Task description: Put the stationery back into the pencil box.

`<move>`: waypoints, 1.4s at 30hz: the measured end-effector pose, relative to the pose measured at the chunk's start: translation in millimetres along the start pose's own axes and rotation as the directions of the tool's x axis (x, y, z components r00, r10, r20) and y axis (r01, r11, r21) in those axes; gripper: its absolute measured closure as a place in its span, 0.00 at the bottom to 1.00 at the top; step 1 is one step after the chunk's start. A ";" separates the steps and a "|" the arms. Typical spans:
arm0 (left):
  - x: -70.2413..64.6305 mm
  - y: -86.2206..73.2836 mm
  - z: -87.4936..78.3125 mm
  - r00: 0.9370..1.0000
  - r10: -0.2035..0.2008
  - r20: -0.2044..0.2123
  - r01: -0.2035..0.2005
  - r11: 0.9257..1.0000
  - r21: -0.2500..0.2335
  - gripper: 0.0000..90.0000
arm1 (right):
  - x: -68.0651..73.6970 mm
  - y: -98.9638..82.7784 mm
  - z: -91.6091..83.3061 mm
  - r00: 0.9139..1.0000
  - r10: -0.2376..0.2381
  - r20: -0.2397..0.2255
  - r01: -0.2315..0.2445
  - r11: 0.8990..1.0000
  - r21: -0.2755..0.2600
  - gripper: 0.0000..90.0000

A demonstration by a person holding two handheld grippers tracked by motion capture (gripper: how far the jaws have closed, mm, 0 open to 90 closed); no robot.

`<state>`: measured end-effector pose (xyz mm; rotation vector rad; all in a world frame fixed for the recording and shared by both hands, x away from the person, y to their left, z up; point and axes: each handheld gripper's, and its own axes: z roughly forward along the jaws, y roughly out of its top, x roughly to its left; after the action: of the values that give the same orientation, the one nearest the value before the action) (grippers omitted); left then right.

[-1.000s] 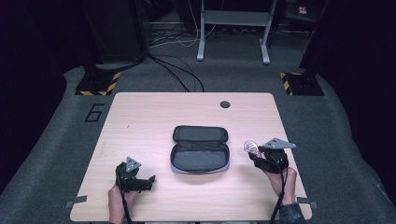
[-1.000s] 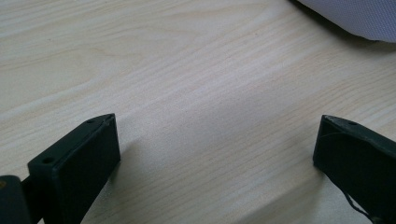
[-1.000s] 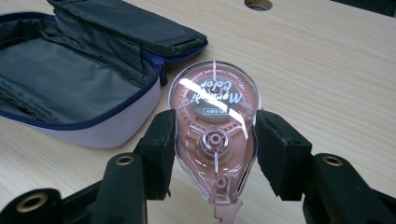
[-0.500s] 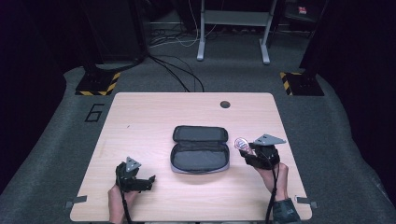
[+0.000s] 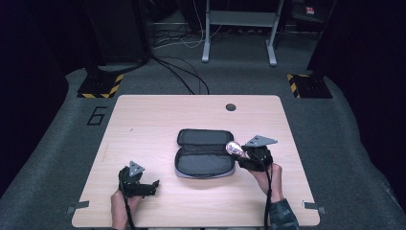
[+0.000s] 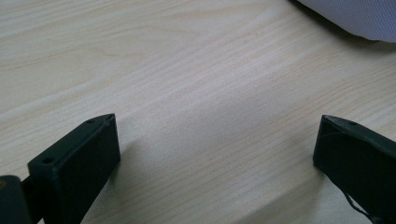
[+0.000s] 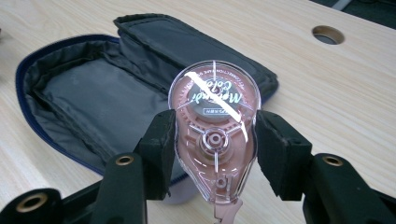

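Pink see-through plastic correction-tape dispenser [image 7: 213, 140] sits clamped between the black jaws of the right gripper [image 7: 212, 154], one pad pressing each flat side, its rounded end pointing away from the hand. In the high view the right gripper [image 5: 249, 155] holds it off the table at the right edge of the open dark grey fabric zip pencil case [image 5: 205, 153], which lies flat in the middle of the light wooden table [image 5: 158, 115] with its lid folded toward the far side. So the pick-up looks done; what seems left is carrying the dispenser over the near, empty half of the case, letting go, and likely closing the case. The left gripper [image 5: 139, 184] rests near the left front of the table, jaws wide apart on nothing but bare wood.
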<state>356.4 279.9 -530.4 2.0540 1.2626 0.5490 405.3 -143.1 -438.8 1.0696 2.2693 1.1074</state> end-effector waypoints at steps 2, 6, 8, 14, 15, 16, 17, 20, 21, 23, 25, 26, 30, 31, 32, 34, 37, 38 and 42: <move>0.0 0.0 0.1 1.000 -0.001 0.001 0.001 1.000 0.000 0.01 | 2.9 2.4 3.7 1.000 -0.004 -0.011 0.005 1.000 0.003 0.55; 0.0 0.0 0.0 1.000 -0.001 0.000 0.001 1.000 0.000 0.01 | 8.3 6.3 10.9 0.999 -0.004 -0.033 0.004 1.000 0.009 0.55; 0.0 0.0 0.1 1.000 -0.001 0.001 0.001 1.000 0.000 0.01 | 11.0 8.3 14.7 0.999 -0.011 -0.042 0.012 1.000 0.008 0.55; 0.0 0.0 0.1 1.000 -0.001 0.001 0.001 1.000 0.000 0.01 | 21.6 13.1 27.4 0.997 -0.023 -0.071 0.024 0.999 0.022 0.55; 0.0 0.0 0.0 1.000 0.000 0.000 0.000 1.000 0.000 0.01 | 22.6 13.7 29.6 0.997 -0.030 -0.077 0.032 0.999 0.021 0.55; 0.0 0.0 0.1 1.000 -0.001 0.001 0.001 1.000 0.000 0.01 | 24.3 14.4 31.6 0.996 -0.028 -0.080 0.030 0.999 0.030 0.55; 0.0 0.0 0.0 1.000 0.000 0.000 0.000 1.000 0.000 0.01 | 25.8 14.9 33.6 0.996 -0.030 -0.084 0.032 0.999 0.032 0.55; 0.0 0.0 0.1 1.000 -0.001 0.001 0.001 1.000 0.000 0.01 | 29.0 16.1 39.7 0.995 -0.042 -0.090 0.045 0.998 0.034 0.55; 0.0 0.0 0.0 1.000 0.000 0.001 0.000 1.000 0.000 0.01 | 29.8 16.4 40.6 0.995 -0.036 -0.095 0.040 0.998 0.041 0.55; 0.0 0.0 0.0 1.000 0.000 0.000 0.000 1.000 0.000 0.01 | 30.5 16.5 43.5 0.994 -0.044 -0.102 0.049 0.998 0.047 0.55; 0.0 0.0 0.0 1.000 0.000 0.000 0.000 1.000 0.000 0.01 | 33.3 15.9 47.2 0.994 -0.032 -0.104 0.038 0.998 0.055 0.55; 0.0 0.0 0.1 1.000 -0.001 0.001 0.001 1.000 0.000 0.01 | 34.0 15.9 50.0 0.993 -0.043 -0.108 0.049 0.997 0.058 0.55; 0.0 0.0 -0.1 1.000 0.001 0.000 -0.001 1.000 0.000 0.01 | 40.6 13.8 61.5 0.992 -0.043 -0.115 0.054 0.994 0.092 0.55; 0.0 0.0 0.0 1.000 0.001 0.000 -0.001 1.000 0.000 0.01 | 41.7 13.3 65.6 0.992 -0.053 -0.115 0.065 0.993 0.099 0.55; 0.0 0.0 -0.1 1.000 0.001 0.000 -0.001 1.000 0.000 0.01 | 42.3 12.7 67.9 0.991 -0.057 -0.121 0.070 0.992 0.101 0.55; -0.5 -0.2 0.1 1.000 -0.004 -0.001 0.004 1.000 -0.004 0.01 | 44.3 11.7 73.4 0.990 -0.064 -0.126 0.079 0.990 0.117 0.55; -0.6 -0.2 0.0 1.000 -0.005 -0.001 0.005 1.000 -0.004 0.01 | 48.0 11.0 81.1 0.990 -0.060 -0.131 0.078 0.988 0.137 0.55; -0.6 -0.2 0.0 1.000 -0.004 -0.001 0.004 1.000 -0.004 0.01 | 48.9 11.1 82.8 0.990 -0.062 -0.126 0.080 0.987 0.141 0.55; -0.5 -0.1 -0.2 1.000 -0.004 0.000 0.004 1.000 -0.002 0.01 | 52.2 9.8 92.0 0.990 -0.047 -0.133 0.071 0.981 0.182 0.55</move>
<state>356.0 279.5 -530.3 2.0498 1.2656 0.5478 434.5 -53.6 -487.9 1.0190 2.5310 0.9805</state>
